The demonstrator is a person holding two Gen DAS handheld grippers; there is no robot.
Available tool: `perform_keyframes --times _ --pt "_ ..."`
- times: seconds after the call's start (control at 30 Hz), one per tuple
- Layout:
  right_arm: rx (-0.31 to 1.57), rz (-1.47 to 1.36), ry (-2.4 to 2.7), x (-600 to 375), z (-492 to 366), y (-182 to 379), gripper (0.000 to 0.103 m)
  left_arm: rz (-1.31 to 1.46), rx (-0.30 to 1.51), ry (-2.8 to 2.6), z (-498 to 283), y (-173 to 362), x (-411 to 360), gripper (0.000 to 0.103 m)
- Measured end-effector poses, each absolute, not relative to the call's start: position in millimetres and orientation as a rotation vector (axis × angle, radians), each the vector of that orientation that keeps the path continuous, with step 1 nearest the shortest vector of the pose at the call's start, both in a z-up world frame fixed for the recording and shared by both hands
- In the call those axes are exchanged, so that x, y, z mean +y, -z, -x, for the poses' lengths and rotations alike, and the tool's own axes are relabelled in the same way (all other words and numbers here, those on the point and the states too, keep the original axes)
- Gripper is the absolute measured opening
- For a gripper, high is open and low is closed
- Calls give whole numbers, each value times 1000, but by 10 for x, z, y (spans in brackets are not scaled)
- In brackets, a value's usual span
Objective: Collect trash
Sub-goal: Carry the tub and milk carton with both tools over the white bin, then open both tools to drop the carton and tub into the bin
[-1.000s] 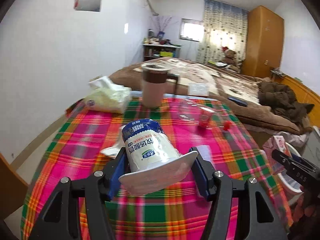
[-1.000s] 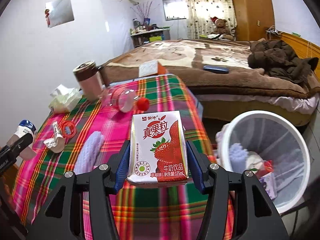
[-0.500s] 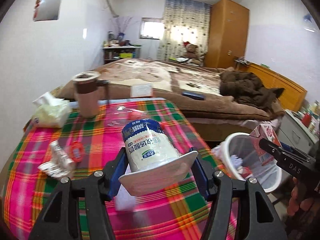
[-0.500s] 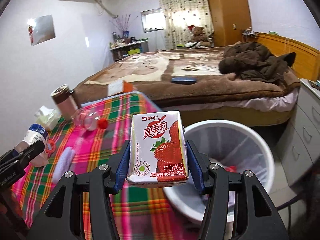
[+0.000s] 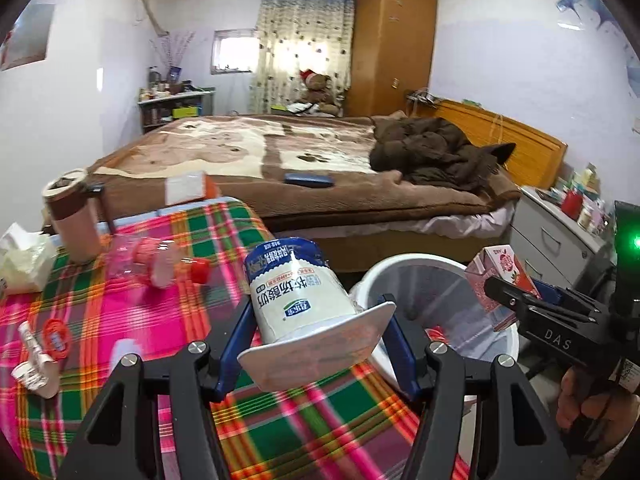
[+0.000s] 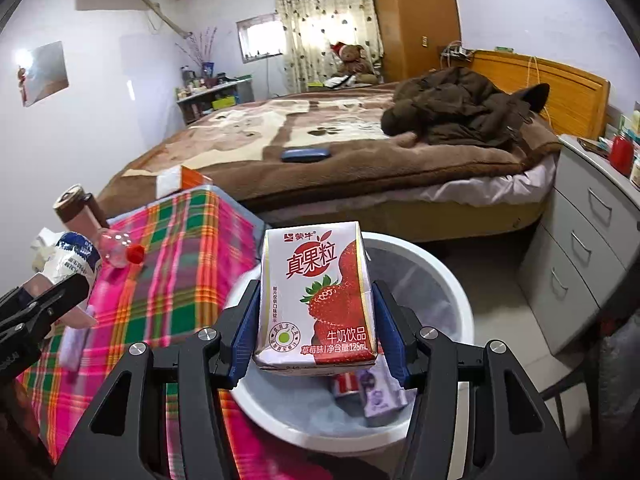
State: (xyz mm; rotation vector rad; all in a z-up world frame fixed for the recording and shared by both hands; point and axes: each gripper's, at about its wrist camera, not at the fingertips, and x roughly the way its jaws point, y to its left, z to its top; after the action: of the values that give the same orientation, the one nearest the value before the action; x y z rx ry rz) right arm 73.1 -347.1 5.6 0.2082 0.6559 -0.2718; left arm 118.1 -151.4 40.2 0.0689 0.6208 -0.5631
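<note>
White plastic bin (image 6: 460, 292) is sitting on the floor beside the plaid-covered surface (image 5: 168, 320). Right claw (image 6: 316, 320) is gripping a strawberry milk carton (image 6: 316, 300) directly above the bin's opening. Left claw (image 5: 316, 344) is clamping a white yogurt cup (image 5: 300, 300), hanging over the surface edge near the bin rim. Releasing well probably means centring each item over the opening first, carton before cup, so neither strikes the rim.
</note>
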Motion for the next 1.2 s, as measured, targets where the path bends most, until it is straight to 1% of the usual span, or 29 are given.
perform_keyframes --times 0.33,0.6,0.8,0.83,0.9,0.93,0.97,1.03,1.2 --pt "719 -227 313 -3819 -742 112 55 -133 654 677 -1139 -229 -2220 63" --pt "771 -232 321 -3974 -759 235 55 -157 688 718 -1151 -148 -2521 63" --pt "792 -220 312 -4021 -789 260 56 -150 705 733 -1163 -97 -2594 64" --pt "792 -217 316 -4020 -787 262 56 -153 705 731 -1169 -95 -2597 66" --pt "796 -209 333 -4027 -795 270 56 -151 711 725 -1185 -91 -2593 77" --pt "799 -210 337 -4037 -799 276 57 -142 713 723 -1190 -94 -2577 78" --pt "796 -214 340 -4040 -792 274 61 -135 711 724 -1188 -102 -2554 78" --pt "790 -225 328 -4031 -771 265 66 -137 704 716 -1182 -118 -2521 78" --pt "778 -212 321 -3970 -768 232 66 -120 715 697 -1204 -120 -2418 79"
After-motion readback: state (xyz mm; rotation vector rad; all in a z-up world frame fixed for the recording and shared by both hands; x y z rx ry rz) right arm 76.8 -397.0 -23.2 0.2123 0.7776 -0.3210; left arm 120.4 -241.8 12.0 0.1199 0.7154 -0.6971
